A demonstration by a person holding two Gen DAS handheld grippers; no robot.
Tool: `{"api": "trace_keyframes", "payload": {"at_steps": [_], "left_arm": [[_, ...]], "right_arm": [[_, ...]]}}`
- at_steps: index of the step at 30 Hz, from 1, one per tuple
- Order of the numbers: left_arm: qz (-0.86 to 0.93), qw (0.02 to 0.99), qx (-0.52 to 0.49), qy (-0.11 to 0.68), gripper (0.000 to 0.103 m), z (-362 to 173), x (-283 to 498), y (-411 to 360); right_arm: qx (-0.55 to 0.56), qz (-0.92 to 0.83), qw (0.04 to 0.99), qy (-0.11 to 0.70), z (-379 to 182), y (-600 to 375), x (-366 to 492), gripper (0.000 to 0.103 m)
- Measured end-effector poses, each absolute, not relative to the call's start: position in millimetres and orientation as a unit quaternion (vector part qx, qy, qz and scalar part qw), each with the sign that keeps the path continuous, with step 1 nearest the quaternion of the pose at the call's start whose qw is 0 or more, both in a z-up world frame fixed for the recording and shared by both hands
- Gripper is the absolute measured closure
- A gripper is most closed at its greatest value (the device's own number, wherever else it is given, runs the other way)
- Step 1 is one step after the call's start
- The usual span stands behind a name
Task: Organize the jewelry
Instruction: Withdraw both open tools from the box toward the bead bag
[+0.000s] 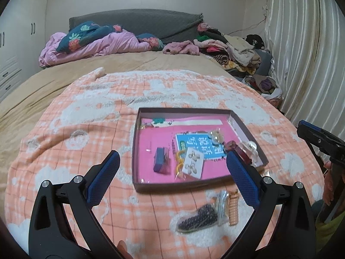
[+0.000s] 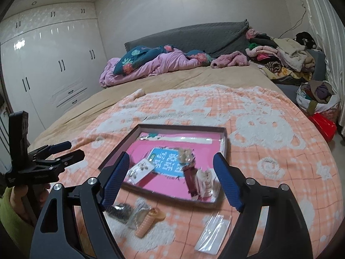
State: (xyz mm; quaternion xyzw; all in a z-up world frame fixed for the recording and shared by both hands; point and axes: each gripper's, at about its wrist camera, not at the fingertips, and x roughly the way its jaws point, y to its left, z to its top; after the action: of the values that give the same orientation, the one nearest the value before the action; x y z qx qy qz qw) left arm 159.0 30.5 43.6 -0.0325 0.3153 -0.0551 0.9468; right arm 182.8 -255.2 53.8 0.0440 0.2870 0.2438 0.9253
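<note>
Jewelry packets lie nearest: a dark beaded piece (image 1: 197, 217), an orange coil (image 1: 233, 208) and a clear sachet (image 2: 212, 233), apparently awaiting sorting. Both the left gripper (image 1: 172, 179) and right gripper (image 2: 171, 179) hover spread wide, holding nothing. Beyond, the shallow box (image 1: 138, 142) already contains earring cards.

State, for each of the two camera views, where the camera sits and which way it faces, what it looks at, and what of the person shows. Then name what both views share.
Left wrist: sits on the left gripper, facing up the bed over the shallow box; its open fingers show, with the right gripper at the right edge.
Right wrist: sits on the right gripper, facing the same box; its open fingers show, with the left gripper at left.
Shared: box, orange blanket, grey headboard.
</note>
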Motion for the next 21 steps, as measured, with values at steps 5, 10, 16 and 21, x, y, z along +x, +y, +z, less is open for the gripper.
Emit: {"api": "trace_keyframes", "payload": {"at_steps": [5,10,16,21], "left_arm": [[-0.048,0.945,-0.018,0.322,0.011,36,149,28],[-0.048,0.942,-0.012,0.332,0.011,31,143,28],[-0.045,0.939,-0.006,0.340,0.011,26,135,28],[-0.040,0.937,-0.003,0.348,0.011,21,127,31]], "right_arm": [[0.034,0.251,0.921,0.295,48,-248,172,0.024],[0.027,0.258,0.917,0.303,44,-242,164,0.024],[0.023,0.261,0.915,0.307,42,-242,158,0.024],[0.017,0.263,0.912,0.314,37,-238,153,0.024]]}}
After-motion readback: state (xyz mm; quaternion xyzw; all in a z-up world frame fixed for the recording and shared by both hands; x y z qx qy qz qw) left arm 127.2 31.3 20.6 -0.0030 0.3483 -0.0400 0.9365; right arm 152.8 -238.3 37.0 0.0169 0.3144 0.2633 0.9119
